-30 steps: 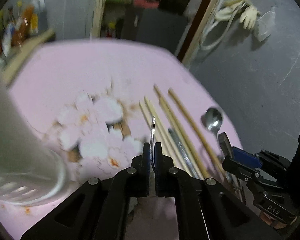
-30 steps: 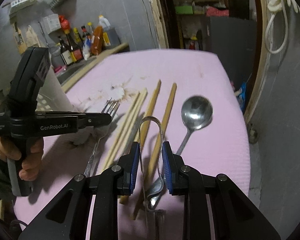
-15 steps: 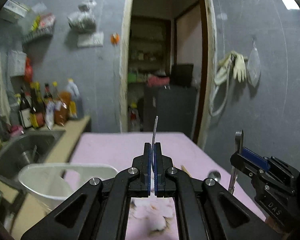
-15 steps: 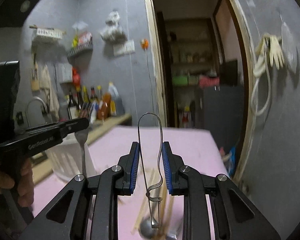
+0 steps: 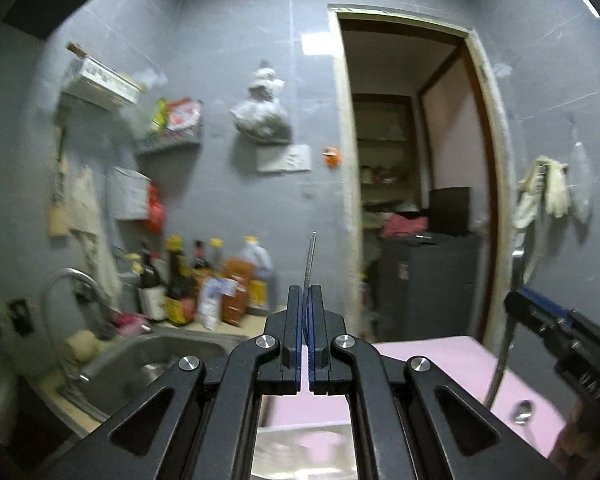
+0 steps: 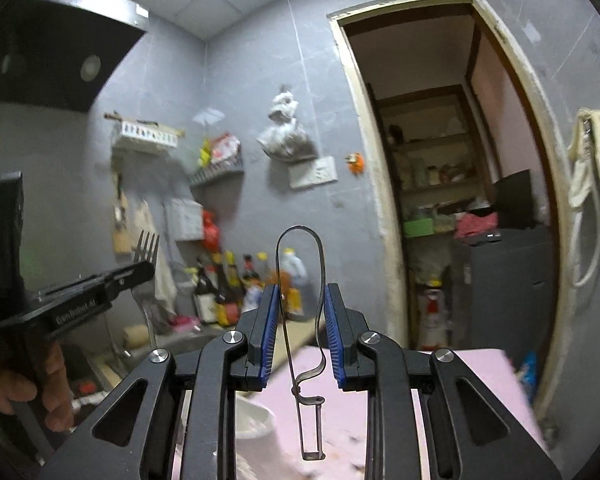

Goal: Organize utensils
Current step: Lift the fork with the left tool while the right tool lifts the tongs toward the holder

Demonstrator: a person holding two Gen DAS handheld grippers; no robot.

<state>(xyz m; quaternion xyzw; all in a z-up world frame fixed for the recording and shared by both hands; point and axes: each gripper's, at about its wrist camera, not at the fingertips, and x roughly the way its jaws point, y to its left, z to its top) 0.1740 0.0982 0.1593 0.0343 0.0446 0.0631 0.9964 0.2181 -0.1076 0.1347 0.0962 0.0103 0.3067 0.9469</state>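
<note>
Bottles [image 5: 204, 284], sink [image 5: 148, 360] ahead – L tongs [image 5: 305, 320] grip fork [image 6: 147, 246]

Both views dim, cool grey cast; light from overhead, w/ a bright patch glaring on the wall [image 5: 315, 44] left of the doorway [image 5: 412, 184]; heavy fisheye bending of door frame and walls, black vignette at corners. Left wrist view: motion blur over bottles [image 5: 204, 280], faucet [image 5: 76, 292] and shelves; near jaws sharp. Right wrist view crisper; slight smear on pink table [image 6: 452, 392]; range hood [image 6: 60, 44] nearly black; soft shadow below hanging bag [image 6: 286, 128].
</note>
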